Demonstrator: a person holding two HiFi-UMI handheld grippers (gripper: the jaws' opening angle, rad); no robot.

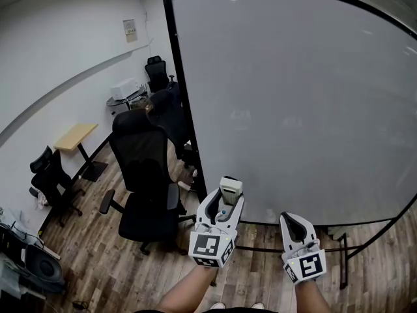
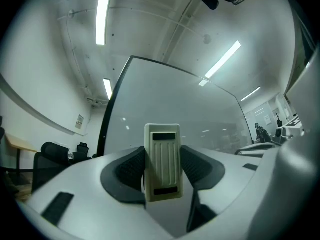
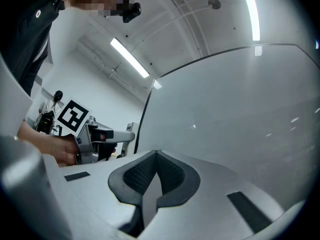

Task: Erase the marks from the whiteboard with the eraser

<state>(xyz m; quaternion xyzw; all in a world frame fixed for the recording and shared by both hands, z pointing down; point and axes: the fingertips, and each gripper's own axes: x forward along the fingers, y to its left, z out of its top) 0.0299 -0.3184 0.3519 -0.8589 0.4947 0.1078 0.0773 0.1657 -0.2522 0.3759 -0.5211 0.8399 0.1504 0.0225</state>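
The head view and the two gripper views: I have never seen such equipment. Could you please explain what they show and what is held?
There is no robot here. A person holds a gripper in each hand; the marker cubes are part of them. The head view comes from a camera on the person's head, looking down at the left gripper and the right gripper. The other two pictures come from cameras riding on each gripper, looking along it. The left gripper's fingers are closed on a cream ribbed plastic eraser. The right gripper's fingers are closed together, empty. In front stands a large white whiteboard with a black frame; I see no clear marks on it. Beside it are black office chairs on a wooden floor.
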